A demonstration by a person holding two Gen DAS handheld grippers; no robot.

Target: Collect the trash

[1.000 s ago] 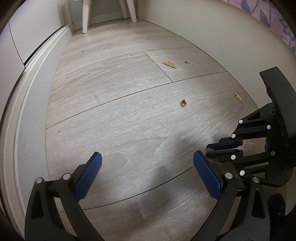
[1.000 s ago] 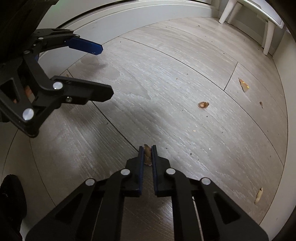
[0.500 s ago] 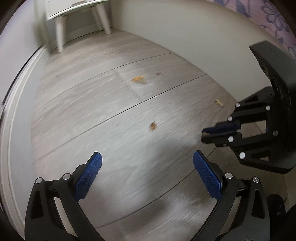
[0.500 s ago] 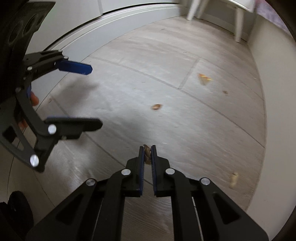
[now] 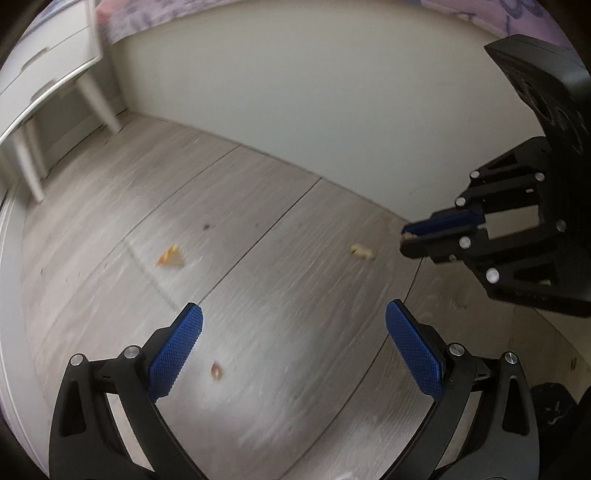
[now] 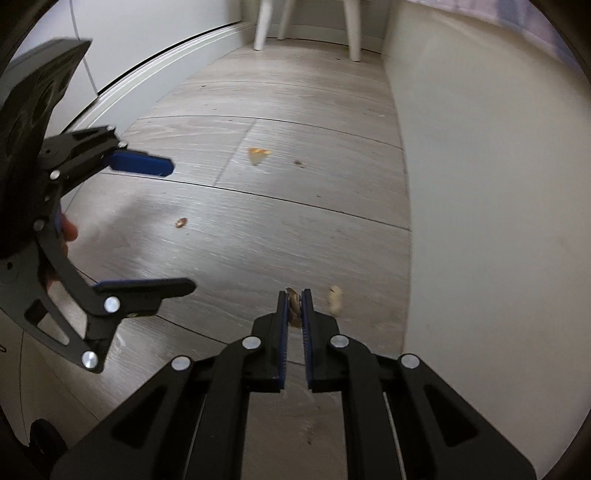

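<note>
**Right gripper pinches a scrap; left gripper wide and empty**

The right gripper (image 6: 294,295) has its blue pads pressed together on a small brown scrap (image 6: 293,300), which pokes out between the tips (the same pinch shows from the side in the left wrist view, a pale bit at the tip of the right gripper (image 5: 408,236)). Just right of those tips, on the floor (image 6: 295,229), lies a pale crumb (image 6: 335,299), close to the cream panel (image 6: 498,184) that runs along that side.

The left gripper (image 5: 293,325) has its fingers spread far apart with nothing between them. A brown bit (image 5: 216,370) lies on the floor just below and between its pads. Farther ahead of the left pad sits an orange chip (image 5: 170,256); ahead of the right pad, the pale crumb (image 5: 362,251).

In the right wrist view the left gripper (image 6: 181,225) hangs to the left, open, with a fingertip (image 6: 68,232) of the person's hand behind its frame. White furniture legs (image 6: 306,26) stand at the far end.
</note>
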